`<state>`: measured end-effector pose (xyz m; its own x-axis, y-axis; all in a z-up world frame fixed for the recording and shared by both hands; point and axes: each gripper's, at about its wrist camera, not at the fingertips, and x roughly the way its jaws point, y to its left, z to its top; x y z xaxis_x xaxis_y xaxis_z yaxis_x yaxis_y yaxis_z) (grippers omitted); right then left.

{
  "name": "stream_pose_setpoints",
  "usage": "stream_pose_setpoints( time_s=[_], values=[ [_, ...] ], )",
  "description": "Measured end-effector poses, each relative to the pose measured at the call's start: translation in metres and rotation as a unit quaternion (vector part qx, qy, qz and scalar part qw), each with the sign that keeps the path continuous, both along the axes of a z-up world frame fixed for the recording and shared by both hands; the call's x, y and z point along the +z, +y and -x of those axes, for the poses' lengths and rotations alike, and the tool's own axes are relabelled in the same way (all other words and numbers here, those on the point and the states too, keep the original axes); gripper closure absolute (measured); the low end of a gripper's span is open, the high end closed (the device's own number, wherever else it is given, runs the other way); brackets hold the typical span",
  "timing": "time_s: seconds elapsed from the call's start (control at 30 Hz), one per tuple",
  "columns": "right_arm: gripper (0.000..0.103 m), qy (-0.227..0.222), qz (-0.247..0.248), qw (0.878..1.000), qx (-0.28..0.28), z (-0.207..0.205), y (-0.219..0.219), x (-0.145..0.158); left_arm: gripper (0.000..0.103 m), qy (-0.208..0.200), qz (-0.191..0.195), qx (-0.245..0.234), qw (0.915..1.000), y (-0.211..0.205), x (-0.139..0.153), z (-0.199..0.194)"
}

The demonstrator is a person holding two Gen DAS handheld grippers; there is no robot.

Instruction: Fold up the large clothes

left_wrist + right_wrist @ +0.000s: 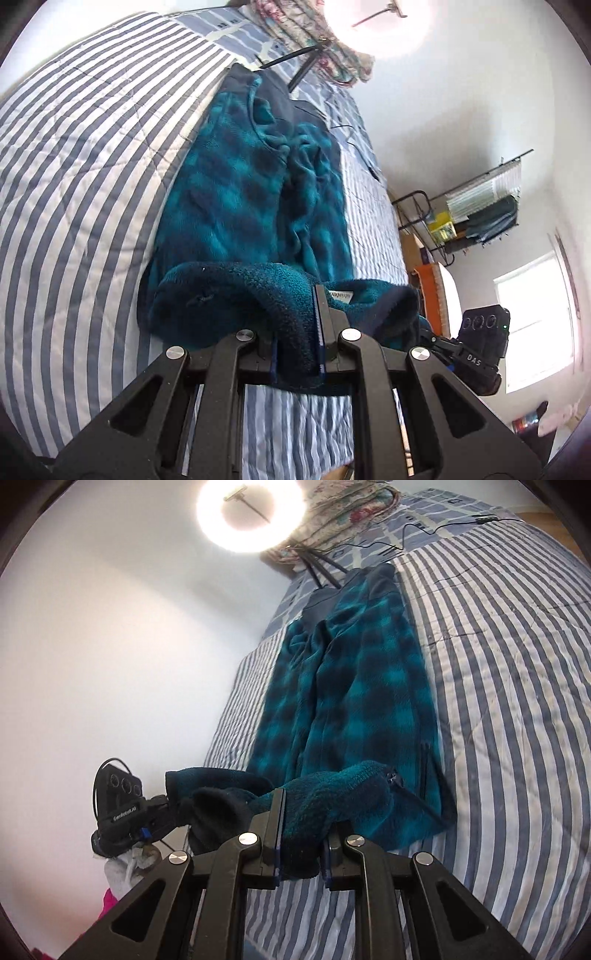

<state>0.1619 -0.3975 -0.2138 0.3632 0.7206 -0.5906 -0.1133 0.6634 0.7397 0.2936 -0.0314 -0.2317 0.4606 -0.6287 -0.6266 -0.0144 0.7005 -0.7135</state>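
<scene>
Left wrist view: the left gripper point(297, 332) is nearly closed and pinches a thick fold of the teal fleece jacket point(243, 199). The jacket lies long on the striped bed cover point(81, 155), running from the claw up toward 12 o'clock. At 3 o'clock from the claw sits the right gripper point(476, 354), holding the other end of the same lifted edge. A ring light point(391, 26) glows at 1 o'clock.

Right wrist view: the right gripper point(301, 834) is nearly closed too, with fuzzy jacket point(354, 686) cloth squeezed between its pads. The rest of the jacket stretches toward 12 o'clock on the bed cover point(517, 686). The left gripper point(122, 808) is at 9 o'clock, probably gripping a dark bit of the jacket, though that part is hard to see. The ring light point(251, 513) shines at 11 o'clock.
</scene>
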Motion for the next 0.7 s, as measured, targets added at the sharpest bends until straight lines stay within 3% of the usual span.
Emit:
stream_pose_setpoints(
  time_s=[0.27,0.53,0.6,0.7],
  values=[
    [0.089,0.039,-0.010,0.999,-0.034,-0.056,0.006,-0.028,0.091,0.037,-0.003,0.026,0.9990,0.003,-0.038,-0.049],
    [0.089,0.075,-0.015,0.996,-0.041,-0.082,0.015,-0.065,0.090,0.049,-0.021,0.022,0.9983,-0.003,-0.065,-0.063],
    [0.086,0.079,-0.024,0.996,-0.044,-0.085,0.015,-0.070,0.087,0.057,-0.015,0.021,0.9980,-0.003,-0.067,-0.067],
    [0.069,0.091,-0.065,0.993,-0.044,-0.085,0.008,-0.072,0.080,0.078,0.011,0.011,0.9968,0.003,-0.066,-0.074]
  ],
)
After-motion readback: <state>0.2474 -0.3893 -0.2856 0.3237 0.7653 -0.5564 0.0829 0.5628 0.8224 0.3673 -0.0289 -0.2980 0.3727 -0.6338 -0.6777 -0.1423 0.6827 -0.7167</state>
